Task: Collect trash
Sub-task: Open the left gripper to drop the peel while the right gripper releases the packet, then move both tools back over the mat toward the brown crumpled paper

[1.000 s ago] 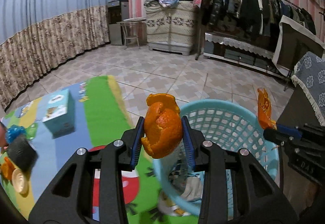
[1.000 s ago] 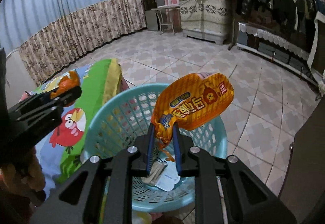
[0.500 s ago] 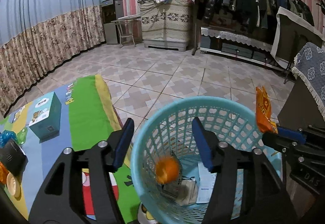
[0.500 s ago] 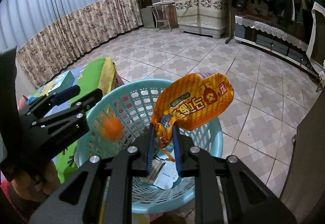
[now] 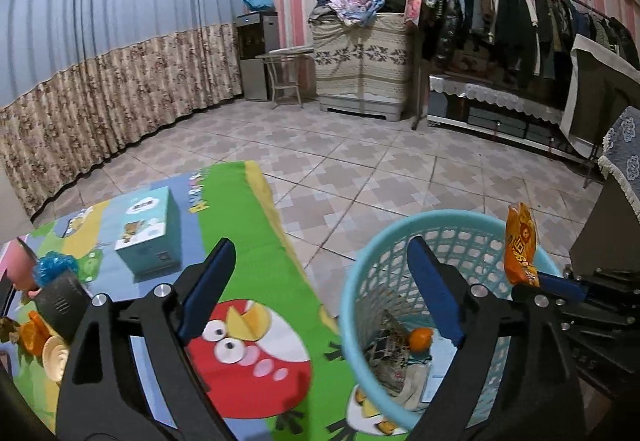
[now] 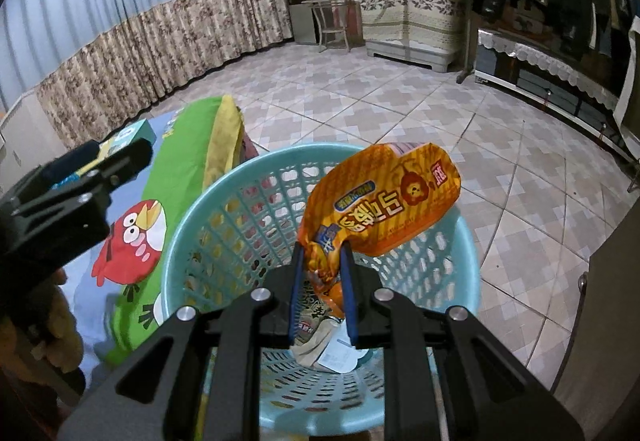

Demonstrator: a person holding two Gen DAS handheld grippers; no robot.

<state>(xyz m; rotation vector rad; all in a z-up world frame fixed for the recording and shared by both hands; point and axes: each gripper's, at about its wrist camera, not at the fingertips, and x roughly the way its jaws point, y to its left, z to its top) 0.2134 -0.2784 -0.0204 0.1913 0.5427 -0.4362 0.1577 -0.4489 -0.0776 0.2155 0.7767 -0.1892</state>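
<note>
A light blue plastic basket (image 5: 362,265) (image 6: 176,241) stands beside the table edge and holds paper scraps and an orange peel (image 5: 420,338). My left gripper (image 5: 320,265) is open and empty, over the table edge left of the basket; it also shows in the right wrist view (image 6: 116,157). My right gripper (image 6: 322,253) is shut on an orange snack wrapper (image 6: 384,201) and holds it over the basket's mouth. The wrapper also shows in the left wrist view (image 5: 520,241).
The table has a bright cartoon-bird cloth (image 5: 248,333). On it stand a teal box (image 5: 150,233), a blue mesh ball (image 5: 54,267), a dark block (image 5: 64,301) and more orange peel (image 5: 34,333) at the left. A tiled floor lies beyond.
My left gripper opened and dropped the orange peel into the basket, then swung left over the table. My right gripper has kept the wrapper over the basket.
</note>
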